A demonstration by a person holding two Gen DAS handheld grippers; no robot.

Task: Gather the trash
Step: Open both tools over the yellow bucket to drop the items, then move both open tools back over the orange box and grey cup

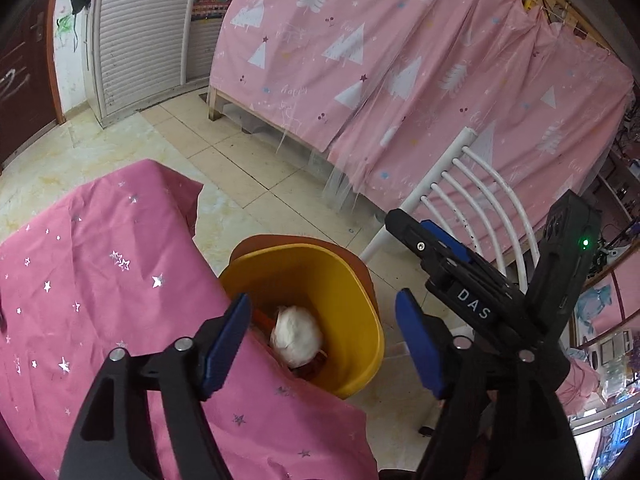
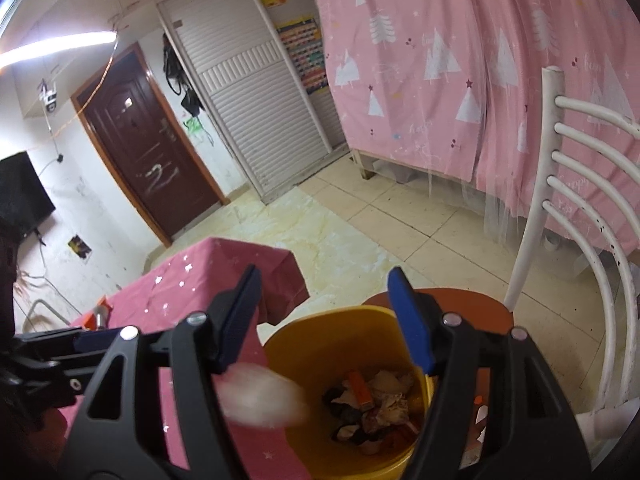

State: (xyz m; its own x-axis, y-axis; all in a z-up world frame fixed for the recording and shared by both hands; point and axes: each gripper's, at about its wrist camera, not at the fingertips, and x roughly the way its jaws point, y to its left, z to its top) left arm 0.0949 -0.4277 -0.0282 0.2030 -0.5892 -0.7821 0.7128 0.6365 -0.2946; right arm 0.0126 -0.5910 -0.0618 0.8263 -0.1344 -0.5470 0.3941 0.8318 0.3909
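A yellow trash bin (image 1: pixel 352 280) stands on a brown stool beside the pink-covered table (image 1: pixel 100 280). In the left wrist view a white crumpled paper ball (image 1: pixel 296 334) is inside the bin over other scraps. My left gripper (image 1: pixel 324 344) is open and empty above the bin's near edge. My right gripper (image 1: pixel 416 240) shows there too, open, to the right above the bin. In the right wrist view my right gripper (image 2: pixel 324 320) is open above the bin (image 2: pixel 320 344). A blurred white paper ball (image 2: pixel 262 396) is in mid-air at the bin's left rim. Crumpled trash (image 2: pixel 376 404) lies in the bin.
A white metal chair (image 2: pixel 580 240) stands right of the bin. A pink tree-print curtain (image 1: pixel 400 60) hangs behind it. The brown stool (image 2: pixel 480 308) holds the bin. A small orange and silver object (image 2: pixel 98 316) lies on the table's far left. Tiled floor (image 2: pixel 360 220) lies beyond.
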